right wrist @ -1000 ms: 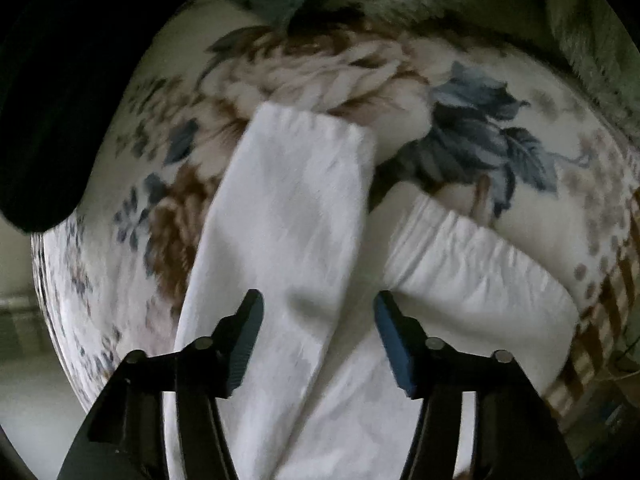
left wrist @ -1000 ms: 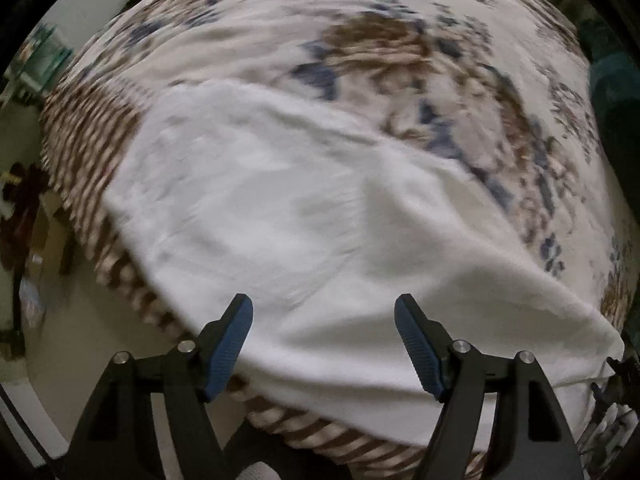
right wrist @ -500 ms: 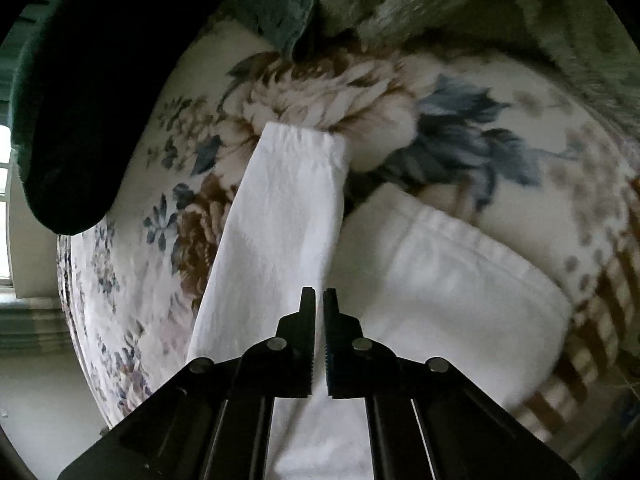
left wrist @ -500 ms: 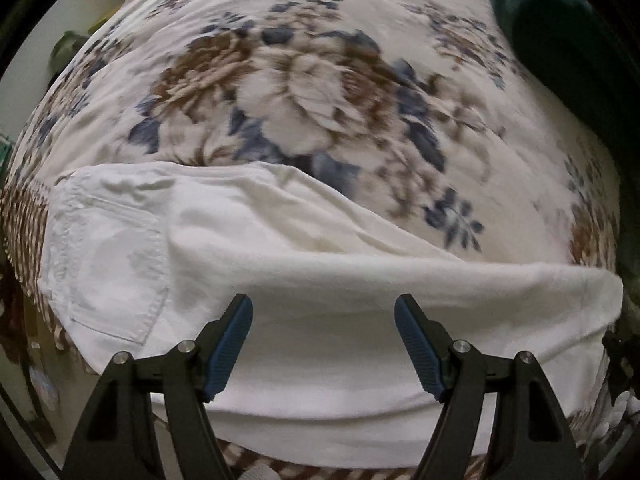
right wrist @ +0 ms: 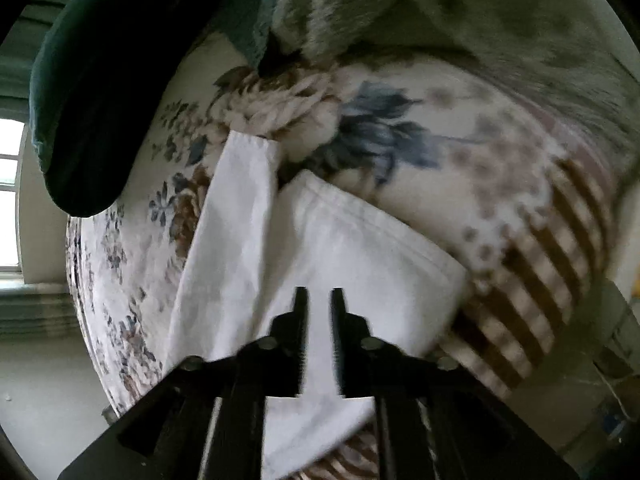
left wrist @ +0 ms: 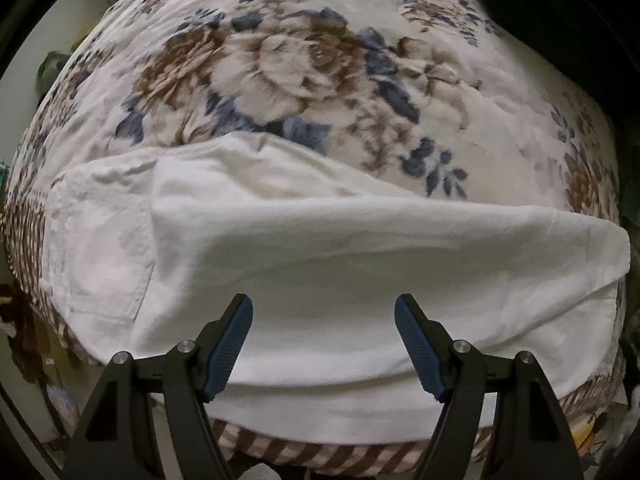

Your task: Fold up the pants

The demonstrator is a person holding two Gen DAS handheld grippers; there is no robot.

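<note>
White pants (left wrist: 320,264) lie flat on a floral bedspread (left wrist: 304,64), waist and back pocket (left wrist: 100,256) at the left, one leg folded over the other. My left gripper (left wrist: 323,320) is open and empty, just above the pants' near edge. In the right wrist view the pants (right wrist: 360,256) show both leg ends, one cuff (right wrist: 248,148) farther away. My right gripper (right wrist: 319,300) hovers over the nearer leg with its jaws nearly shut, a narrow gap between them, holding nothing that I can see.
A dark green cushion (right wrist: 104,92) and a grey furry blanket (right wrist: 460,16) lie at the bed's far end. The bedspread's brown checked border (right wrist: 532,300) hangs over the bed edge. A window (right wrist: 10,200) is at the left.
My right gripper closed from wide open to nearly shut, then parted slightly, and drew back over the nearer leg. The left gripper swung right along the pants and stayed open.
</note>
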